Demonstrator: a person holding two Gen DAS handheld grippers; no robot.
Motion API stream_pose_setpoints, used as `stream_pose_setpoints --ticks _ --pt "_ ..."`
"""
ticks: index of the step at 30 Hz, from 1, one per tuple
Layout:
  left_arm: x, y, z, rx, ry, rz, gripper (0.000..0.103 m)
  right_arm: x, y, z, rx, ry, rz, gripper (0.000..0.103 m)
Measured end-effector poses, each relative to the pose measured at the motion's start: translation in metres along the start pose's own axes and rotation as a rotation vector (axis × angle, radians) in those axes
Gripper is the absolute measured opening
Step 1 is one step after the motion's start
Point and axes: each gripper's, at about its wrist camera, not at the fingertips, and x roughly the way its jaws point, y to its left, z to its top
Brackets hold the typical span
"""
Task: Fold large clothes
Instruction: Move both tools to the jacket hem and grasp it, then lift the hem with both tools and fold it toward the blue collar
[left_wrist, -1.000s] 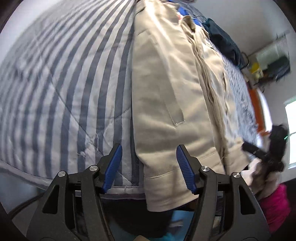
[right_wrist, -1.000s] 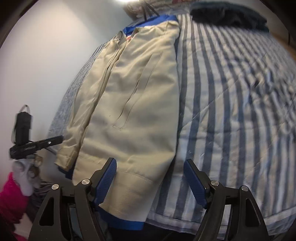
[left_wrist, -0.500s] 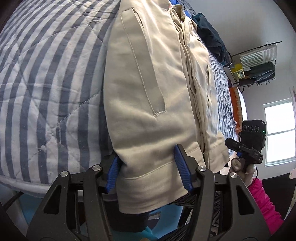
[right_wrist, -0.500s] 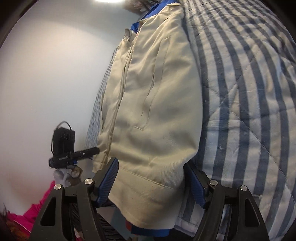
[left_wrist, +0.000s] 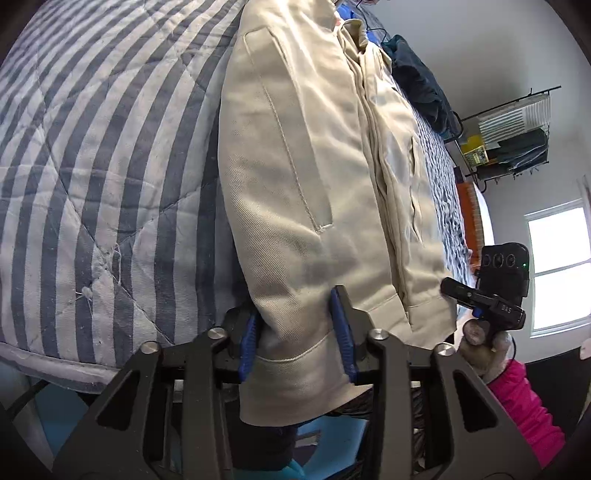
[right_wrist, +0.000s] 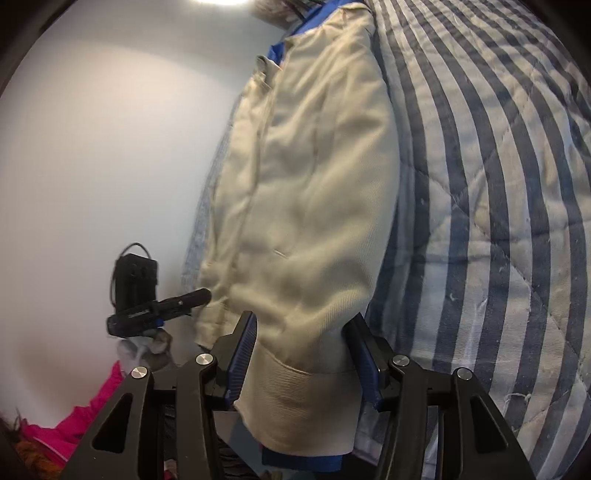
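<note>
On a striped quilt (left_wrist: 92, 177), the left gripper (left_wrist: 297, 334) and right gripper (right_wrist: 306, 360) are closing on the bottom hem of a beige jacket (left_wrist: 295, 177) at frame centre; a shallow bite could let it slip.

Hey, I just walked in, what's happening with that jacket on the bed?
A person holding a gripper in each hand is starting to fold a beige cotton jacket lying on a blue-and-white striped quilt. The left gripper and right gripper are each closing on a bottom corner of the hem hanging over the bed's edge.
</note>
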Motion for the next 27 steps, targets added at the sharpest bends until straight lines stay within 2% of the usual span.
stream_pose_setpoints --ticks 1,2,5,7,16,23,27 --pt "-0.003 -0.002 0.000 0.007 -0.013 0.004 0.018 -0.001 0.001 0.000 -0.002 -0.001 -0.014 0.037" --pt "-0.007 -0.005 0.001 0.010 -0.025 -0.003 0.016 -0.004 0.003 0.001 0.002 -0.005 -0.017 0.031" --pt "-0.017 -0.014 0.005 0.001 -0.057 -0.025 0.013 -0.010 0.010 0.003 0.012 -0.035 -0.014 0.021" --pt "-0.023 -0.018 0.008 -0.007 -0.072 -0.043 0.013 -0.016 0.018 0.006 0.006 -0.058 -0.010 0.019" --pt "-0.056 -0.047 0.043 0.000 -0.148 -0.097 0.012 -0.046 0.056 0.040 -0.018 -0.166 0.036 0.015" --pt "-0.064 -0.060 0.097 -0.020 -0.204 -0.063 0.012 -0.055 0.075 0.089 -0.032 -0.212 -0.016 0.014" --pt "-0.057 -0.055 0.124 -0.049 -0.217 -0.038 0.012 -0.052 0.072 0.121 0.006 -0.221 -0.046 0.013"
